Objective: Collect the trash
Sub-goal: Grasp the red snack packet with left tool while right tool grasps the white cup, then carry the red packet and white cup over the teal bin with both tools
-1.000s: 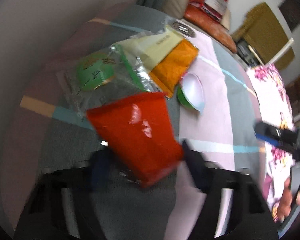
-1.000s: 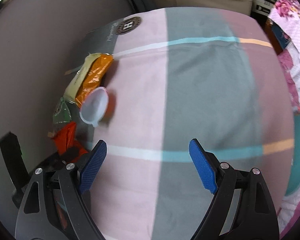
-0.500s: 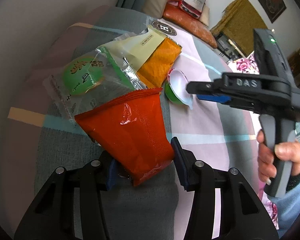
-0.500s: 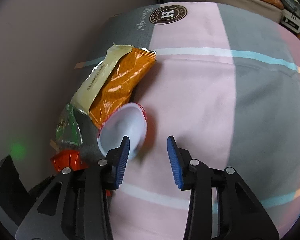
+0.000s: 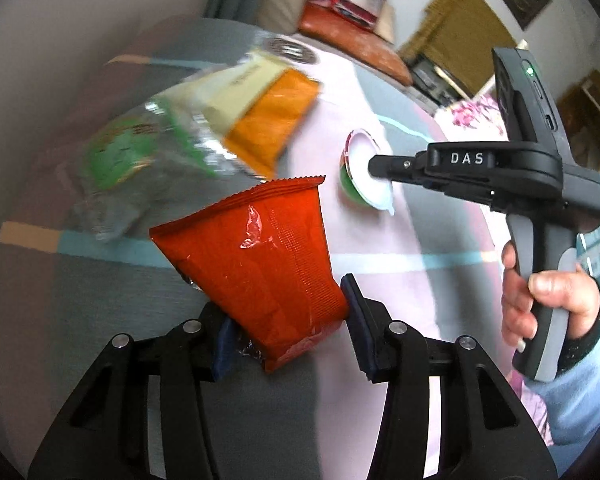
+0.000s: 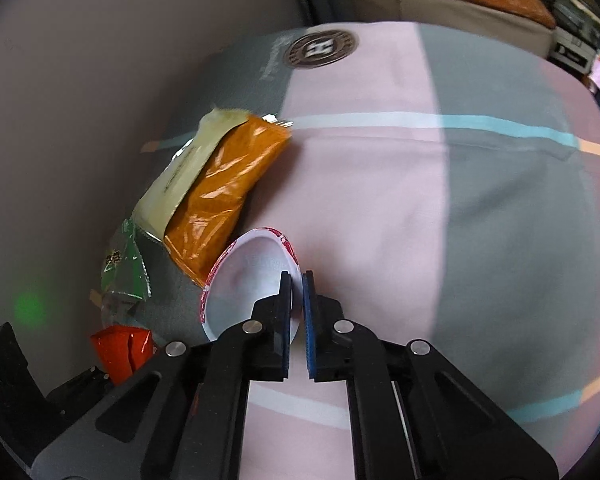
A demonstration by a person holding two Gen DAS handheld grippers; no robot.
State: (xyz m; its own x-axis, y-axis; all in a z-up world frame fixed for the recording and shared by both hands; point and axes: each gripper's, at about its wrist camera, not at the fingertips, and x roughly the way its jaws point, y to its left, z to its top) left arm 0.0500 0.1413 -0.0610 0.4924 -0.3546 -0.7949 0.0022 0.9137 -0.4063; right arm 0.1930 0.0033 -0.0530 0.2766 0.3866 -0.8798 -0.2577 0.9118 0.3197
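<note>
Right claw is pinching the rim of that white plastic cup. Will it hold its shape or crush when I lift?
The white cup looks thin-walled and empty, so probably very light. The right claw grips only one edge of its rim, so the wall may flex or dent. Held off-centre, it will likely swing to hang below the pads.

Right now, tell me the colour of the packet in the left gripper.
Red packet, clearest in the left wrist view.

Each camera looked forward along its own fingers, close above the striped bedcover (image 6: 380,184). Both views shared the white cup (image 5: 366,176) and the wrappers (image 6: 220,192) by the wall.
</note>
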